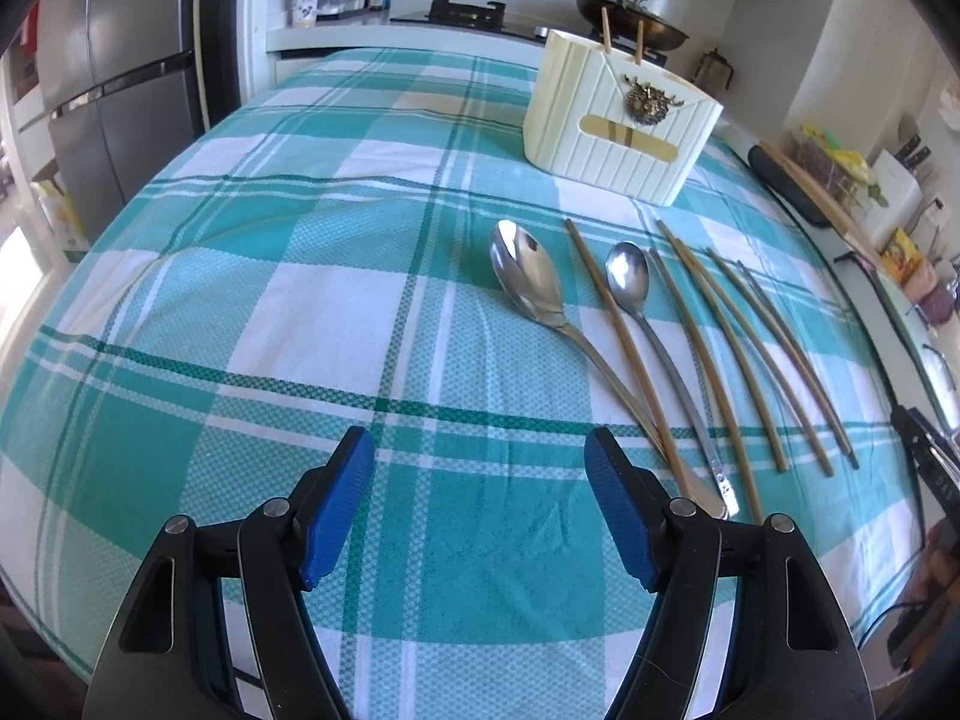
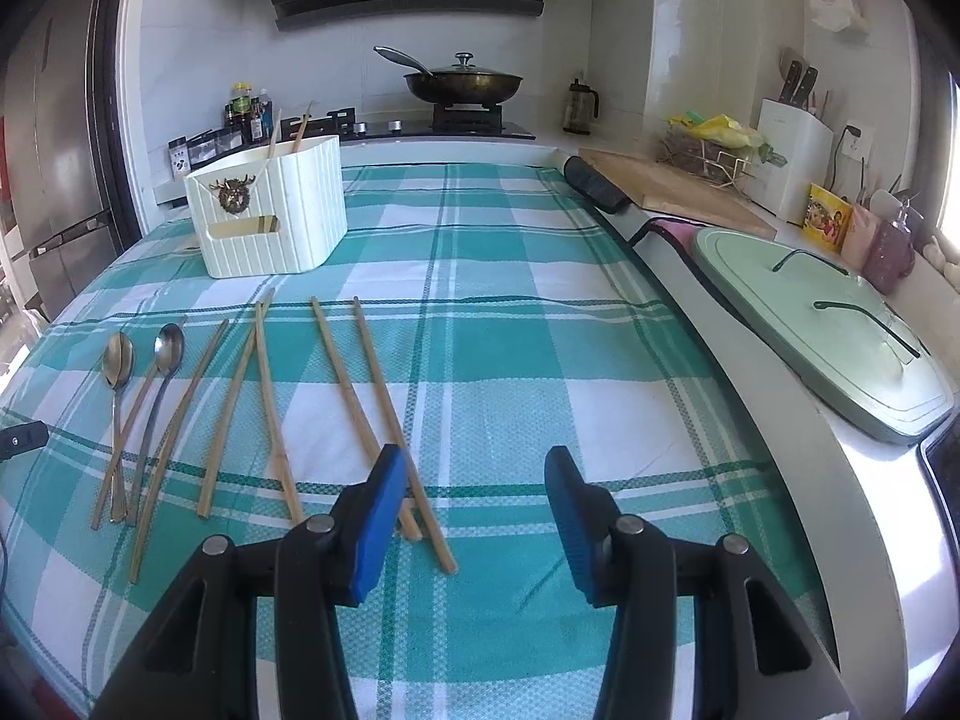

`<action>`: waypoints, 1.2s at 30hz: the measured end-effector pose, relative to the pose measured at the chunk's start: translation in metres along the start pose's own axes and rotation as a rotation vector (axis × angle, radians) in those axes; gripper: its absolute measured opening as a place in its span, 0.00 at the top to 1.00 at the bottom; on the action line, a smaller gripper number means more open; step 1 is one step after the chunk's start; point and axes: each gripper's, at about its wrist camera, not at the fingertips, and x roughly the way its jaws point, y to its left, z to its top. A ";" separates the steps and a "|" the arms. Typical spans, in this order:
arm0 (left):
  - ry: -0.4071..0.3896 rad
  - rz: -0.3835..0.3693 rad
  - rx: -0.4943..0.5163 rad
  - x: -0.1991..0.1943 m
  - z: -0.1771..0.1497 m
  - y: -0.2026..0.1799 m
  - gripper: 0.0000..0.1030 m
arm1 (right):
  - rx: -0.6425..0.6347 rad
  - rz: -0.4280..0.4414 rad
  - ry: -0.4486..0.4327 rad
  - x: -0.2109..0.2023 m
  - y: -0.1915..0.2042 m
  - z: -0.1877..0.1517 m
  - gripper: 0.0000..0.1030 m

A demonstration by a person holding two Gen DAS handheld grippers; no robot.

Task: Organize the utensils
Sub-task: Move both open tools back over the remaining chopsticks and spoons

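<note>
Left wrist view is showing the left gripper (image 1: 480, 450) hovering with jaws wide and empty over bare cloth (image 1: 240, 300), spoons (image 1: 528, 282) lying just to its right. Beyond, chopsticks (image 2: 360, 390) are fanning out in a row, handles toward the grippers, probably for easy pickup. Right gripper (image 2: 474, 468), jaws parted and empty, is nearing the rightmost pair. Holder (image 2: 270, 216) is waiting behind, two sticks already inside.

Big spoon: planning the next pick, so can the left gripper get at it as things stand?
Probably yes: the left gripper is open, nothing lies between it and the big spoon, though a chopstick crosses its handle.
</note>
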 end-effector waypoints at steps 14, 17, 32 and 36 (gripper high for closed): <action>0.005 0.010 0.019 0.002 -0.001 -0.007 0.28 | -0.016 -0.087 -0.012 -0.004 -0.006 -0.001 0.49; 0.007 0.015 0.021 0.002 -0.001 -0.007 0.28 | -0.021 -0.107 -0.012 -0.004 -0.007 -0.001 0.48; 0.017 0.018 0.026 0.005 -0.003 -0.007 0.28 | -0.023 -0.133 0.004 -0.001 -0.009 -0.001 0.45; 0.020 0.019 0.024 0.006 -0.004 -0.006 0.28 | -0.024 -0.138 0.006 0.000 -0.009 -0.002 0.45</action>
